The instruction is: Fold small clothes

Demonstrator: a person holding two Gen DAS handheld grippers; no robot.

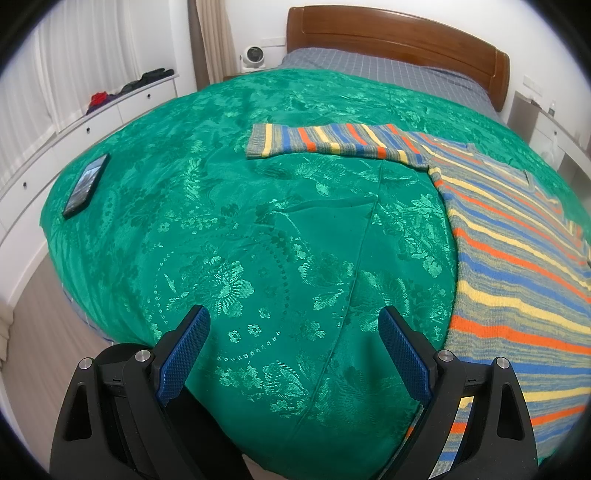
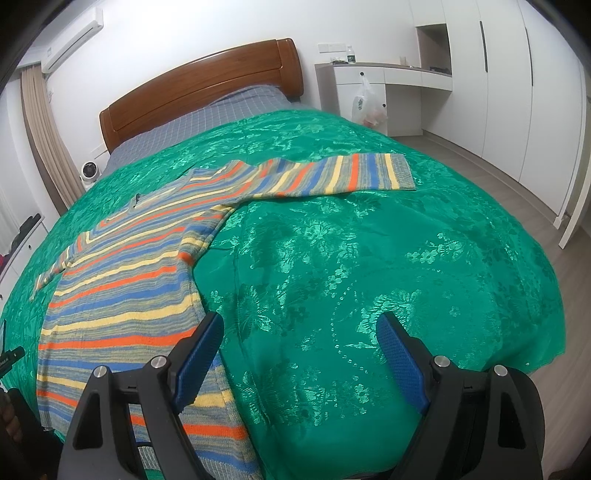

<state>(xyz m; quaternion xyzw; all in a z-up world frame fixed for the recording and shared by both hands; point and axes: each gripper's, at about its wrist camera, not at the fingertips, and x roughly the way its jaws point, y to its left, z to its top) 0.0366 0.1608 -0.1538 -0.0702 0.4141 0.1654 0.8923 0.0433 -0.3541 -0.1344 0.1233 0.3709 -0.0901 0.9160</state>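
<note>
At the foot of the bed, both grippers hang over the green cover, jaws spread wide and nothing between them. The left gripper (image 1: 293, 350) sits over bare cover (image 1: 258, 229), with the hem corner of the sweater (image 1: 517, 280) just beside its right finger. The right gripper (image 2: 299, 356) mirrors it on the other side: its left finger overlaps the sweater (image 2: 122, 295) hem edge in the view, though whether it touches I can't tell.

The sweater lies flat and spread, hem toward us, neck toward the headboard (image 1: 399, 33). One sleeve (image 1: 332, 142) stretches straight out sideways; the other sleeve (image 2: 332, 173) does the same on the far side. No fold made yet, by the look of it.

So the job in hand looks like the first fold. Best bet: go for the sleeves first, pinching each near the cuff, catching both layers of knit but not the slippery cover underneath. Lift only a little, carry the sleeve across the body, lay it flat along the stripes. Knit stretches, so a drag would skew the body.

Farther out, a phone (image 1: 85, 184) rests near the bed's left edge, well apart from the sweater.
</note>
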